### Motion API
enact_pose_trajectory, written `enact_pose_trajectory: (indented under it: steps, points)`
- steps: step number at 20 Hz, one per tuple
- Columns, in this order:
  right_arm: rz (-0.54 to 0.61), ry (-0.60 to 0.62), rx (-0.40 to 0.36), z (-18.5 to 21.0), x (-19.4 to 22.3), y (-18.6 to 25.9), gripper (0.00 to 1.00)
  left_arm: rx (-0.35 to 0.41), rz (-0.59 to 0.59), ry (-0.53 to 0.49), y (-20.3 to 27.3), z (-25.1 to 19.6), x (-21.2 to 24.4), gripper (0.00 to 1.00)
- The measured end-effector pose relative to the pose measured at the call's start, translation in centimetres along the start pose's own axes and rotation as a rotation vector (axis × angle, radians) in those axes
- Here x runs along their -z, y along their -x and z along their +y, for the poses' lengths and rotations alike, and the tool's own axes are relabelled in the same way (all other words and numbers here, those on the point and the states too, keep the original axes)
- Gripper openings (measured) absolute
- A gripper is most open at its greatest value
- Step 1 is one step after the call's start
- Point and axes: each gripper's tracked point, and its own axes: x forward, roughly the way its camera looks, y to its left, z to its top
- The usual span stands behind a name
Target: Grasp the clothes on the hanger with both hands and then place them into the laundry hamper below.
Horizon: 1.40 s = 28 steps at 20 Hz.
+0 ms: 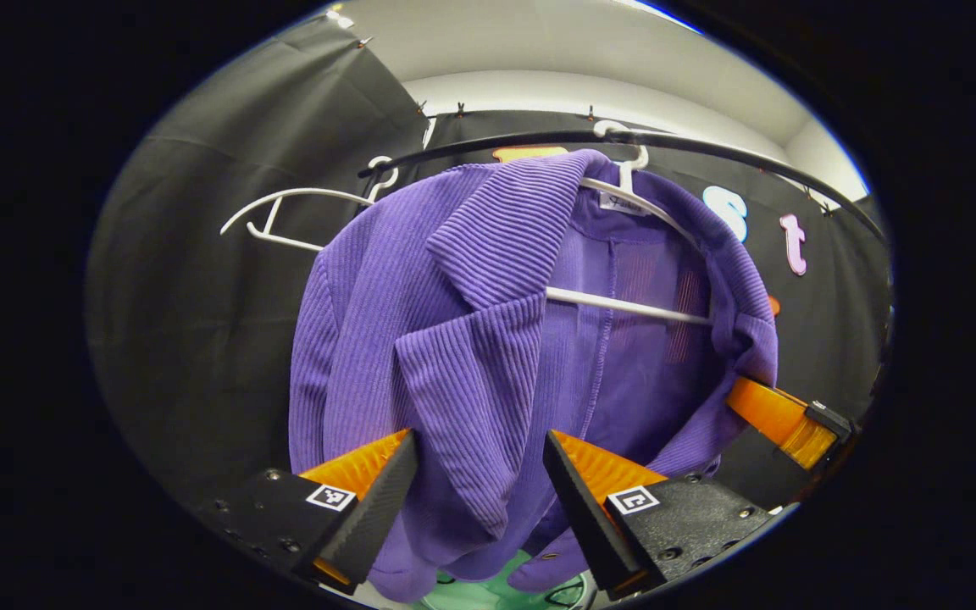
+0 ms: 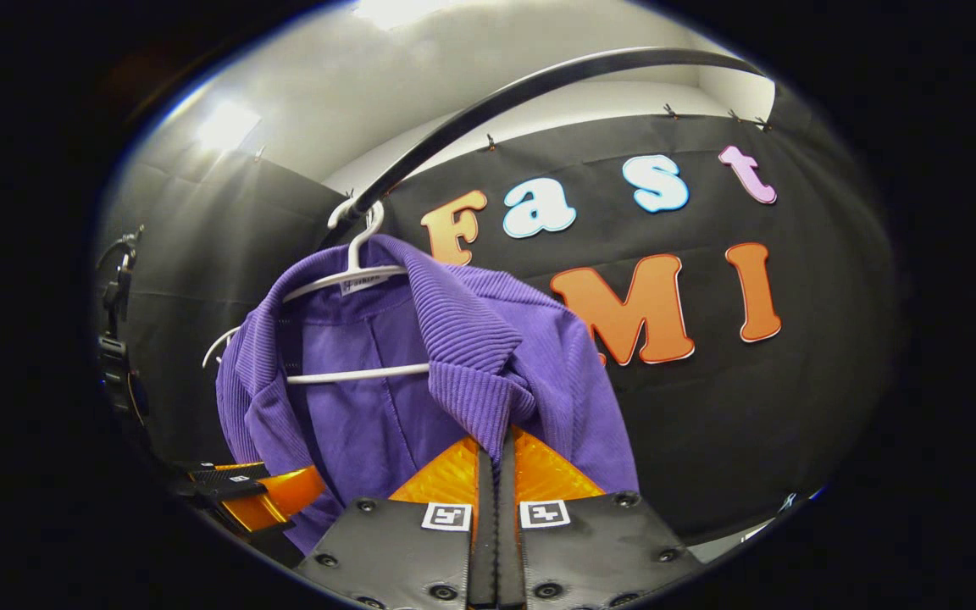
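Observation:
A purple ribbed jacket (image 1: 454, 339) hangs on a white hanger (image 1: 623, 305) from the black rail (image 1: 539, 140). My left gripper (image 1: 479, 449) is open, its two fingers standing either side of the jacket's left lapel, with the cloth hanging between them. In the right gripper view the same jacket (image 2: 369, 415) hangs on its hanger (image 2: 361, 254), and my right gripper (image 2: 495, 440) is shut on the lower edge of the other lapel. That right gripper (image 1: 780, 415) also shows at the jacket's far front edge in the left gripper view.
An empty white hanger (image 1: 285, 216) hangs on the rail to the left of the jacket. Something green (image 1: 488, 593) lies below the jacket's hem. The black cloth wall (image 2: 708, 407) stands close behind. The left gripper (image 2: 259, 496) shows low at the left of the right gripper view.

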Motion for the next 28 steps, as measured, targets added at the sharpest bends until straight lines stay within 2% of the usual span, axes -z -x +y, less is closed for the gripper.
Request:
enact_pose_trajectory:
  steps: [1,2,3,5,6,7,8,10,12,13,14,16,17,18,20,21,24,28]
  points:
    - [-0.011,0.001,0.007,-0.4,-0.5,0.2,0.04,0.01,-0.005,-0.007,0.1,-0.3,-0.3,0.93]
    - [-0.019,0.003,0.013,-0.7,-0.8,0.3,0.08,0.006,-0.019,-0.017,0.0,0.1,-0.6,0.93]
    - [-0.025,0.002,0.016,-0.9,-1.1,0.4,0.08,-0.013,-0.03,-0.03,-0.2,0.5,-0.8,0.81]
    - [-0.03,-0.003,0.014,-0.9,-1.3,0.5,0.07,-0.022,-0.021,-0.051,-1.1,0.8,-0.5,0.65]
    - [-0.031,-0.002,0.01,-0.8,-1.3,0.7,0.04,-0.018,-0.002,-0.056,-1.2,0.9,-0.1,0.58]
    - [-0.035,0.003,0.007,-0.7,-1.5,0.9,0.08,-0.018,0.014,-0.05,-1.5,1.0,0.2,0.54]
    - [-0.04,0.01,0.006,-0.7,-1.7,1.3,0.08,-0.018,0.022,-0.04,-1.7,1.0,0.3,0.47]
    - [-0.058,0.028,0.009,-0.9,-2.3,1.8,0.08,-0.022,0.038,-0.04,-1.6,1.0,0.7,0.6]
    - [-0.074,0.043,0.014,-1.2,-3.0,2.1,0.08,-0.009,0.046,-0.035,-1.4,0.9,0.9,0.58]
    - [-0.082,0.045,0.015,-1.4,-3.2,2.2,0.08,0.007,0.037,-0.011,-1.5,0.7,0.7,0.49]
    - [-0.087,0.046,0.019,-1.5,-3.4,2.2,0.08,0.026,0.022,0.019,-2.1,0.1,0.4,0.37]
    - [-0.092,0.052,0.024,-1.8,-3.6,2.2,0.07,0.016,0.017,0.045,-2.5,0.0,0.5,0.11]
    - [-0.093,0.059,0.025,-1.9,-3.7,2.1,0.08,0.015,0.031,0.03,-2.1,0.0,0.5,0.05]
    - [-0.096,0.07,0.03,-2.2,-3.8,2.0,0.08,0.046,0.037,0.005,-1.7,0.0,0.6,0.0]
    - [-0.113,0.095,0.066,-3.5,-4.5,1.9,0.07,0.104,0.005,-0.038,-0.9,-0.6,0.0,0.0]
    - [-0.125,0.1,0.087,-4.1,-5.0,1.7,0.07,0.105,-0.007,-0.069,-0.4,-0.3,-0.4,0.0]
    - [-0.147,0.121,0.133,-5.7,-6.2,1.3,0.08,0.07,-0.073,-0.132,0.5,1.7,-2.7,0.0]
    - [-0.187,0.217,0.196,-7.1,-7.8,1.0,0.07,-0.014,-0.196,-0.121,2.6,3.7,-7.8,0.0]
